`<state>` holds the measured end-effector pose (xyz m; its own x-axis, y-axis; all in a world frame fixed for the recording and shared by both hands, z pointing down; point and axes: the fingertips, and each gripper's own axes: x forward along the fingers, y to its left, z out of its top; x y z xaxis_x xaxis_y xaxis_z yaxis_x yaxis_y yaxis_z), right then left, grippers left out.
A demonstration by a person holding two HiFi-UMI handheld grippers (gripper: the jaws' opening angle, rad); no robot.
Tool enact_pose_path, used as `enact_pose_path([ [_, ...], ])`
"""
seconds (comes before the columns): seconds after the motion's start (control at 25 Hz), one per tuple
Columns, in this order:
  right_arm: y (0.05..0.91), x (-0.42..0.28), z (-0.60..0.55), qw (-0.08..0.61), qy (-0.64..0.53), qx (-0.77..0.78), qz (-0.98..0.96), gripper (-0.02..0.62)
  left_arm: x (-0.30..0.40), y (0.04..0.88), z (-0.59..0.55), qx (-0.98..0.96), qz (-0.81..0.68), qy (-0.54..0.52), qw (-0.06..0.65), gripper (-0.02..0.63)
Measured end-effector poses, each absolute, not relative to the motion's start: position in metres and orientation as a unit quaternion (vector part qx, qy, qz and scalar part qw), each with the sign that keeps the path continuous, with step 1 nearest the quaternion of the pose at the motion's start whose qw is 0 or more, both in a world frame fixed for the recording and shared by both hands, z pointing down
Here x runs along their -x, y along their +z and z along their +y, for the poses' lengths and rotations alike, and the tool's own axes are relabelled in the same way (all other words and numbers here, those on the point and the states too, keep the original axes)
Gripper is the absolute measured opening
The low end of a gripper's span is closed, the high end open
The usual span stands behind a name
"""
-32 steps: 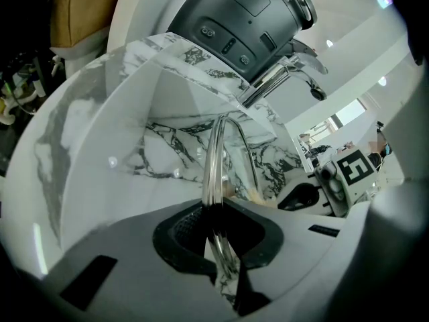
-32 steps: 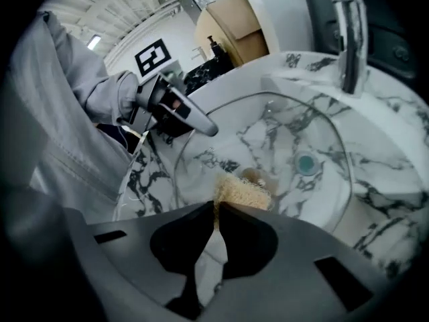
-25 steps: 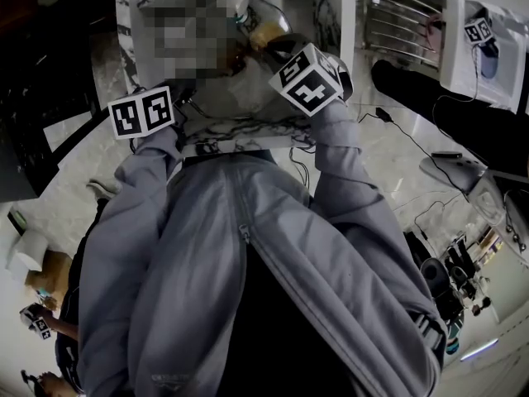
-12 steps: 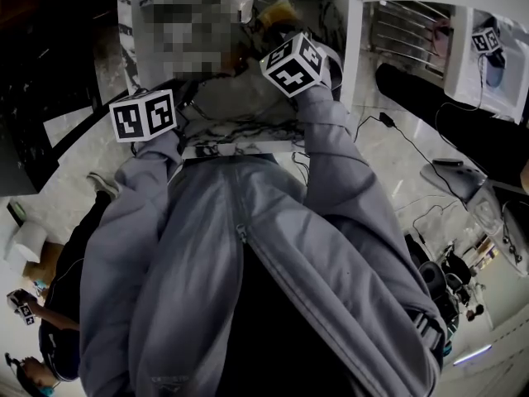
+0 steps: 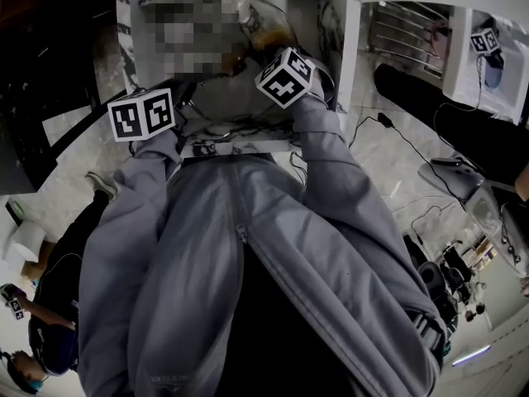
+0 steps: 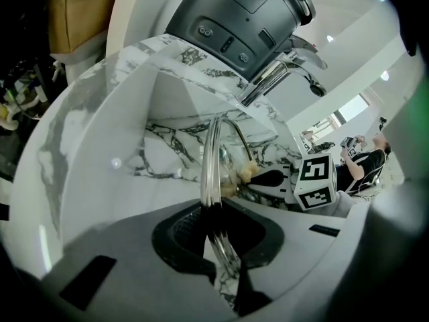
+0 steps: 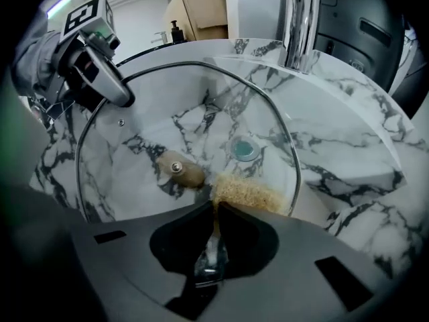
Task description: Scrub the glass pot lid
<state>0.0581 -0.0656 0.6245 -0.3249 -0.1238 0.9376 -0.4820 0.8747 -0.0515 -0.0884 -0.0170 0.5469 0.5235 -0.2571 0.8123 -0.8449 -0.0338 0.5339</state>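
The left tool (image 6: 214, 213) is clamped on the metal rim of the glass pot lid (image 7: 188, 136). In the left gripper view the lid appears edge-on, its rim running up from between the closed jaws. The lid is held inside the marble sink (image 7: 348, 153), below the chrome faucet (image 7: 299, 22). Whether its lower edge touches the basin cannot be told.

The right tool (image 7: 214, 210) is closed on a thin tan scrub pad (image 7: 244, 192). The pad's free end lies flat against the glass, just inside the lid's rim on the side nearest this tool. The lid's tan knob (image 7: 177, 170) sits just left of the pad, apart from it. The sink drain (image 7: 244, 147) shows through the glass above the pad.

In the right gripper view the left tool grips the rim at the upper left, opposite the pad.

A black appliance (image 6: 234, 12) stands on the bench behind the faucet. In the head view both marker cubes sit over the sink, at the ends of the grey jacket sleeves (image 5: 331, 188).
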Motion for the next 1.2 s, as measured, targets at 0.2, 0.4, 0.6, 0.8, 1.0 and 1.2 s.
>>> enact_pose_path([
  [0.2,0.624,-0.06,-0.03,0.562,0.205,-0.158,-0.785,0.044,0.088,0.547,-0.017,-0.67,-0.413,0.26,0.559,0.051],
  [0.4,0.624,-0.065,0.006,0.583,0.248,-0.118,-0.765,0.044,0.088,0.546,-0.014,-0.67,-0.414,0.259,0.559,0.051],
  [0.6,0.625,-0.069,0.03,0.594,0.28,-0.088,-0.749,0.044,0.087,0.547,-0.013,-0.673,-0.413,0.259,0.556,0.051],
  [0.8,0.624,-0.069,0.045,0.595,0.303,-0.067,-0.742,0.044,0.088,0.547,-0.013,-0.676,-0.411,0.26,0.554,0.051],
  [1.0,0.623,-0.078,0.069,0.623,0.329,-0.024,-0.71,0.044,0.088,0.548,-0.012,-0.677,-0.409,0.26,0.555,0.051],
  [1.2,0.618,-0.063,0.075,0.601,0.326,0.012,-0.73,0.044,0.087,0.547,-0.012,-0.678,-0.406,0.259,0.555,0.051],
])
